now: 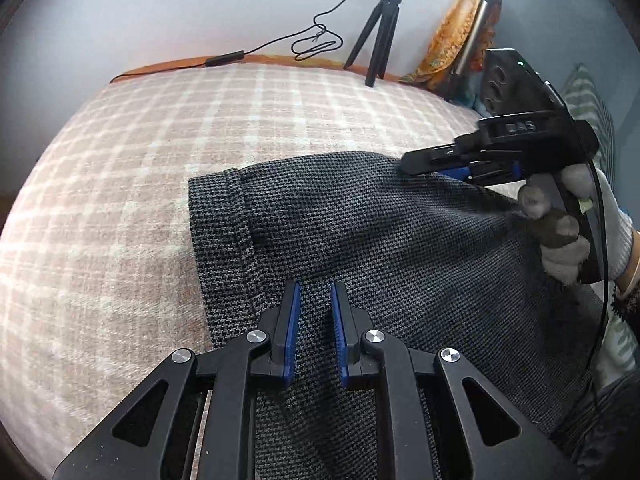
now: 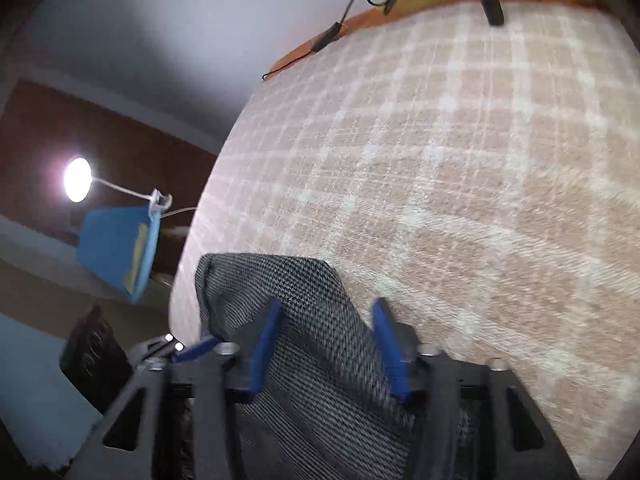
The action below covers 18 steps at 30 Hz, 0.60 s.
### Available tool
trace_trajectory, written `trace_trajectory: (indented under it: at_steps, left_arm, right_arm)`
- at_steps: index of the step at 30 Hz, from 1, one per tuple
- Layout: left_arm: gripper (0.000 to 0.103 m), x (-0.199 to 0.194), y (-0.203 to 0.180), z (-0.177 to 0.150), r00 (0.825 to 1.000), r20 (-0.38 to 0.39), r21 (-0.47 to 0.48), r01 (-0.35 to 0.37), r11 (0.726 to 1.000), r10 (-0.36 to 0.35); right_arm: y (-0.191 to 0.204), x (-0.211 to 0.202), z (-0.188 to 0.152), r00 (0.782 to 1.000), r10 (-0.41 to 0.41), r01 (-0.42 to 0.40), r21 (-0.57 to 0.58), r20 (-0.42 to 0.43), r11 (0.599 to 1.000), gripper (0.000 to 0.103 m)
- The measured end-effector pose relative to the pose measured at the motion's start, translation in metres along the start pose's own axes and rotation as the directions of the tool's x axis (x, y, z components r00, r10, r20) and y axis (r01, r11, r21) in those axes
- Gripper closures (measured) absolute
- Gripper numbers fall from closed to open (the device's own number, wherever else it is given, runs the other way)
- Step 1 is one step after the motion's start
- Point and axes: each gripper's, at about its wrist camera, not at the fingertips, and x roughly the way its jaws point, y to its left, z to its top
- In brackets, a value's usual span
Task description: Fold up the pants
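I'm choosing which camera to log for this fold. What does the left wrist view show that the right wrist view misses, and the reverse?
Only the left wrist view: the gloved right hand, the orange patterned cushion, the pants' hem.
Only the right wrist view: a lit desk lamp clipped to a blue chair.
Both: the grey houndstooth pants, plaid blanket, tripod, both grippers open.

The pants (image 1: 360, 240) are coarse, matt woven houndstooth cloth; the bedcover (image 1: 160, 140) is soft, fuzzy checked fabric. The left gripper (image 1: 314, 300) is matt black plastic with shiny metal rivets and blue ribbed pads (image 1: 294, 320)
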Motion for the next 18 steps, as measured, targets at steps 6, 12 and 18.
trace_trajectory:
  at_steps: [6,12,18]
  left_arm:
    - [0.089,0.001,0.003,0.002,1.000,0.001,-0.010,0.011,1.000,-0.011]
    - [0.089,0.000,0.003,0.000,1.000,-0.002,-0.005,0.007,1.000,-0.007]
    - [0.089,-0.021,0.020,0.003,0.999,0.041,-0.053,-0.008,0.999,0.010]
  right_arm:
    - [0.048,-0.012,-0.020,0.987,-0.115,0.139,-0.234,0.112,0.962,0.098]
    - [0.069,0.018,-0.021,0.911,-0.368,0.413,-0.420,0.188,0.808,0.099]
    - [0.071,-0.006,-0.026,0.898,-0.376,0.436,-0.353,0.228,0.828,0.070]
